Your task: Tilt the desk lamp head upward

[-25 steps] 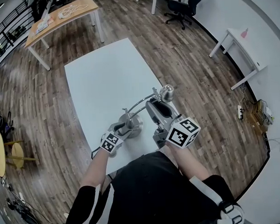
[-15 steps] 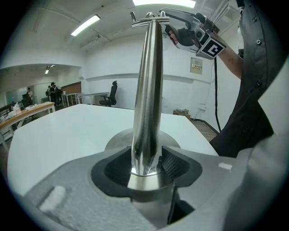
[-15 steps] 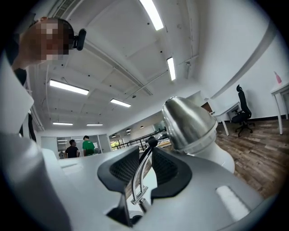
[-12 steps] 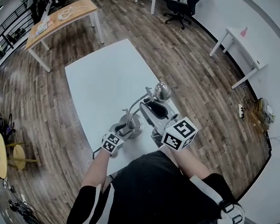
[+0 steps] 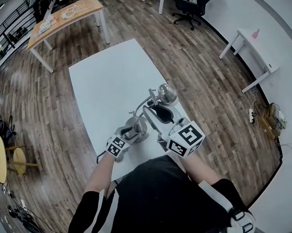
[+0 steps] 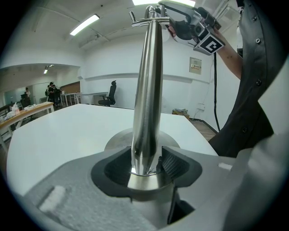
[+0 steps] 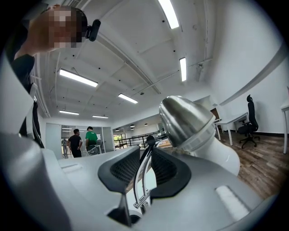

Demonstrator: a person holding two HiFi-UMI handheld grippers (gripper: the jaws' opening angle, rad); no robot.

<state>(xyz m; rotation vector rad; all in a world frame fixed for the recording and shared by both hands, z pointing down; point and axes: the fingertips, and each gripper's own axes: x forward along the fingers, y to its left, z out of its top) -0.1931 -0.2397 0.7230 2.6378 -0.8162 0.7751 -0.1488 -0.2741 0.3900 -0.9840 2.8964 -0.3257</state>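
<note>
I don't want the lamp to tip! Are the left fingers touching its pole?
Touching. The left gripper view shows the fingers pressed against the lamp pole.

Lamp head (image 5: 167, 93) higher, seemingly more upturned; right tool (image 5: 154, 107) rolled, jaws closing on lamp arm (image 7: 142, 180).

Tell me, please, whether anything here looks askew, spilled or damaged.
Nothing stands out. The desk lamp stands upright on the white table; the left gripper clamps its post, and the right gripper, jaws just closing, pinches the thin arm behind the lamp head.
</note>
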